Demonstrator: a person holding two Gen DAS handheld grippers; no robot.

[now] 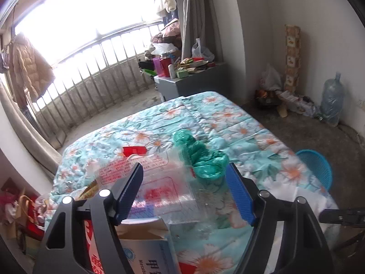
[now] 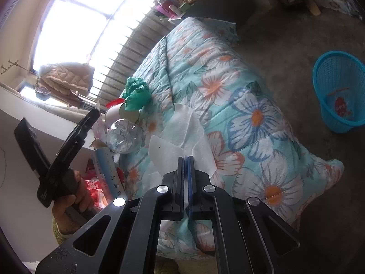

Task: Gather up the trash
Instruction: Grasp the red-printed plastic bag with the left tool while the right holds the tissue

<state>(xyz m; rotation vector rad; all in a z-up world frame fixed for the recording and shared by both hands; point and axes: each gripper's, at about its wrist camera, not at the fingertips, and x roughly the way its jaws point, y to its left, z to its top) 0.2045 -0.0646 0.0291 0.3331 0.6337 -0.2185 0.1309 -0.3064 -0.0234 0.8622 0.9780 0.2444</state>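
Trash lies on a floral quilt (image 1: 228, 116). My left gripper (image 1: 184, 173) is open above a clear plastic bag (image 1: 159, 182) with red print; a crumpled green plastic bag (image 1: 200, 157) sits by its right finger. A red wrapper (image 1: 134, 151) lies beyond, a torn cardboard box (image 1: 146, 246) below. My right gripper (image 2: 186, 159) is shut, its tips at the edge of a white tissue (image 2: 182, 134); I cannot tell whether it holds it. The right wrist view also shows the green bag (image 2: 136, 93), a crushed clear bottle (image 2: 124, 137) and the box (image 2: 107, 169).
A blue mesh basket (image 2: 340, 91) stands on the floor right of the bed, with red scraps inside; it also shows in the left wrist view (image 1: 316, 166). A cluttered grey cabinet (image 1: 182, 84) stands beyond the bed. Rubbish and a water jug (image 1: 332, 100) line the far wall.
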